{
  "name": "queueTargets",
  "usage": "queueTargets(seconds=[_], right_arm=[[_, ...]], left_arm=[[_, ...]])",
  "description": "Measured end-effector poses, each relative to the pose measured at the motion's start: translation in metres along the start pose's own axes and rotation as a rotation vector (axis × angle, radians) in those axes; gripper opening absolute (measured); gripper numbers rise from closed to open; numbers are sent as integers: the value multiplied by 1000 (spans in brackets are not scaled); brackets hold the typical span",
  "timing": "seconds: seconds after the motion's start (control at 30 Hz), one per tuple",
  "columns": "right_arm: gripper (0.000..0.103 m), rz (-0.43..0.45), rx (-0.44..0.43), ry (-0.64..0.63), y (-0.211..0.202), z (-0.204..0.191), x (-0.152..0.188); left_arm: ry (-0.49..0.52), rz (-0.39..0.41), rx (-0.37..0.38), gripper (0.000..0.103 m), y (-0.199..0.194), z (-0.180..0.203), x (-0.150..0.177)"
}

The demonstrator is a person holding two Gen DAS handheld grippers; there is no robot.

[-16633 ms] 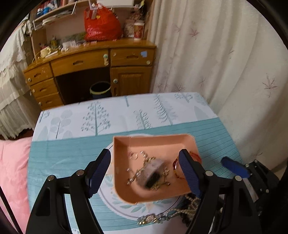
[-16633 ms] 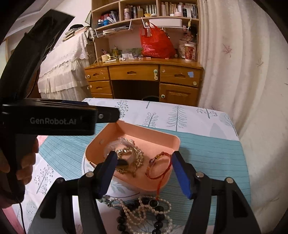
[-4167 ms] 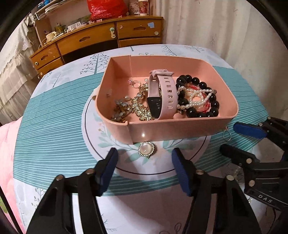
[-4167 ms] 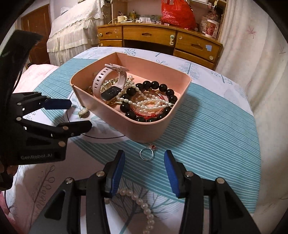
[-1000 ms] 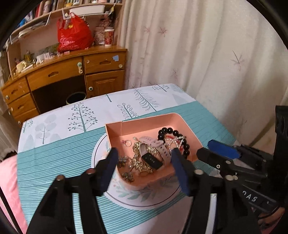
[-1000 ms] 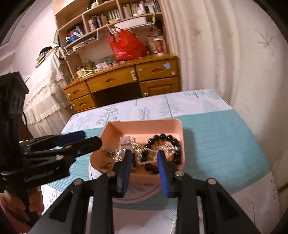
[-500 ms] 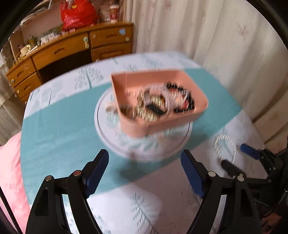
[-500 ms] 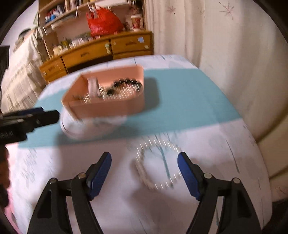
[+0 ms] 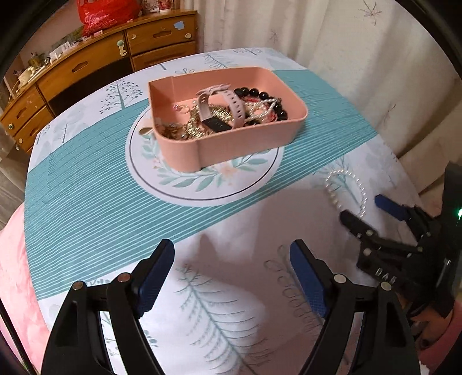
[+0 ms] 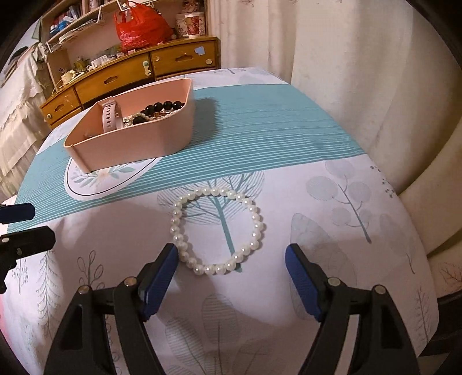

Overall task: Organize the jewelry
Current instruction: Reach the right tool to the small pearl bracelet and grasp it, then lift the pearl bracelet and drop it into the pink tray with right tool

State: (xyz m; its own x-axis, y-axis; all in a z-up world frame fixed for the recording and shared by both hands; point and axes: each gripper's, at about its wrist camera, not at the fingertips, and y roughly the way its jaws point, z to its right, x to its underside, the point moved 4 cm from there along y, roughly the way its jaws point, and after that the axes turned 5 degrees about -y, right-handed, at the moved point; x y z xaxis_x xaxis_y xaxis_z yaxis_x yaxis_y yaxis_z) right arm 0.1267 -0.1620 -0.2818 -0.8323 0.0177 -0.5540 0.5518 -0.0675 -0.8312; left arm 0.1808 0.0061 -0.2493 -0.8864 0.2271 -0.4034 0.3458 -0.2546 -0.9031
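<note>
A pink tray (image 9: 231,144) (image 10: 138,144) stands on the round white print of the tablecloth. It holds a pink watch (image 9: 222,103), black beads (image 9: 260,93) and gold chains (image 9: 196,127). A white pearl bracelet (image 10: 216,230) (image 9: 346,190) lies flat on the cloth in front of the tray. My right gripper (image 10: 231,259) is open just short of the bracelet, nothing between its fingers. My left gripper (image 9: 231,259) is open over bare cloth, well short of the tray. In the left wrist view the right gripper (image 9: 372,213) shows by the bracelet.
The table's right edge drops off beside a cream curtain (image 10: 361,72). A wooden desk with drawers (image 9: 101,57) stands behind the table. A pink blanket (image 9: 14,274) lies at the left edge. A red bag (image 10: 141,26) sits on the desk.
Both grippers have opened wider and tipped down toward the table. The views have swung from the tray to the near cloth, and the pearl bracelet now lies before the right gripper.
</note>
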Motion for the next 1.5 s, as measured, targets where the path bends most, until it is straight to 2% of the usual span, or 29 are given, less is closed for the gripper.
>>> queueTargets(seconds=[0.17,0.27,0.4,0.47,0.57,0.63,0.83,0.93,1.03,1.17,1.27,1.37,1.47,1.5], right_arm=[[77,13,-71,46,-3,11,-1],[77,7,-71,56,0,17,-4],[75,-6,-37,-22,6,15,-11],[67,4,-21,-78,9,12,-14],[44,19,-53,-123,8,11,-18],[7,23,-84,-160,9,9,-21],[7,-4,-172,-231,14,9,-31],[7,-21,-243,-219,16,10,-42],[7,4,-304,-253,9,6,-60],[7,77,-391,-298,-15,-1,-97],[7,167,-429,-347,-35,-9,-129],[7,255,-433,-395,-49,-14,-155],[7,314,-428,-395,-55,-19,-179],[7,323,-431,-390,-54,-22,-184]], left_arm=[[-22,20,15,81,-6,8,-6],[-40,18,2,81,-4,8,-6],[-63,1,-34,81,2,5,-6],[-81,-1,-41,81,3,3,-7],[-136,-5,-18,81,7,2,-8],[-176,-16,2,81,11,2,-9],[-270,-45,7,81,20,6,-10],[-295,-67,-38,81,18,8,-10],[-314,-96,-107,81,11,11,-9],[-365,-154,-184,82,1,15,-1],[-398,-194,-251,83,-10,16,9],[-435,-174,-297,83,-28,18,16],[-509,-128,-288,84,-52,18,18],[-536,-109,-282,88,-61,16,18]])
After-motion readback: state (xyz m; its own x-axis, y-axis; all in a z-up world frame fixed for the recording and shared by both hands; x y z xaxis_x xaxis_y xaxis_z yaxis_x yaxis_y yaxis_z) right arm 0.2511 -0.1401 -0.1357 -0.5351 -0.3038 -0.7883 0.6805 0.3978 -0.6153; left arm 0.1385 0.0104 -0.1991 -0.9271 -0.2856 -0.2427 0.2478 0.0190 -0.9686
